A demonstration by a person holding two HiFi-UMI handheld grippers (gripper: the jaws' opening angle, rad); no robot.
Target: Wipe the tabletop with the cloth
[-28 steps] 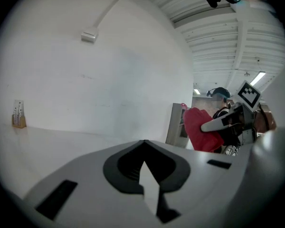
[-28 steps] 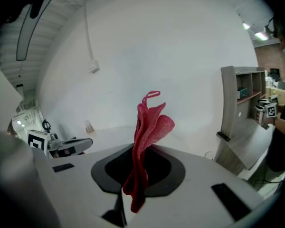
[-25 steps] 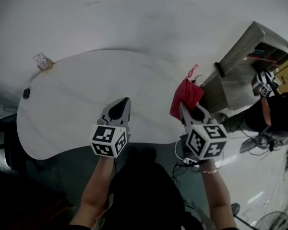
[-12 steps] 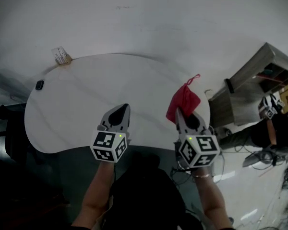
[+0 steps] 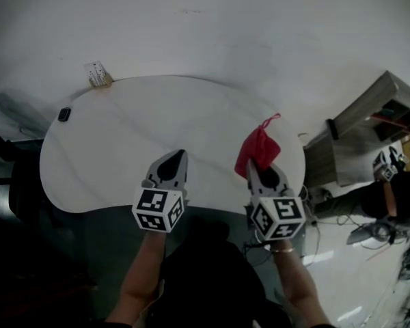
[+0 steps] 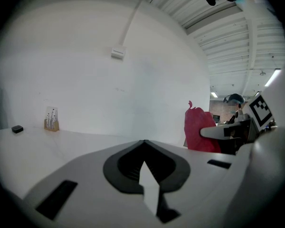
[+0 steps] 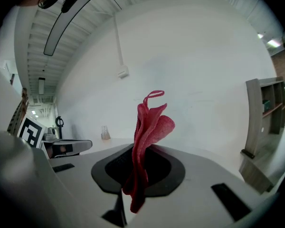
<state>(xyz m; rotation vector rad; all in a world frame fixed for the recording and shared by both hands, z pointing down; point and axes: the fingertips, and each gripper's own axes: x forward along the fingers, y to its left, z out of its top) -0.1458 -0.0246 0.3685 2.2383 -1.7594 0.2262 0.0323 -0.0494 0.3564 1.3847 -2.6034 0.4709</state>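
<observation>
The right tool [image 7: 141, 161] is pinching the red cloth [image 7: 147, 127] by one bunched edge. The fabric stands up out of the closed jaws in loose folds, with a small loop at its top. The left tool [image 6: 144, 144] is pressed together with nothing between its jaws, and it is held over the near edge of the white counter [image 5: 116, 149].

In the head view, the right tool [image 5: 257, 167] is at the counter's near right end. The cloth [image 5: 257, 149] lies over that end, but I cannot tell whether it touches the surface. It looks lifted rather than laid flat, so the wiping seems not yet begun.

The grip is the main risk. Only a narrow fold is caught, so pressing down and dragging could pull the cloth free. A bunched cloth would also touch just a thin strip and leave much of the surface unwiped. Starting so near the rim, a stroke could run off the edge. At the far left, a small black object [image 5: 64, 114] and a card stand [image 5: 97, 74] could be knocked by a wide sweep.
</observation>
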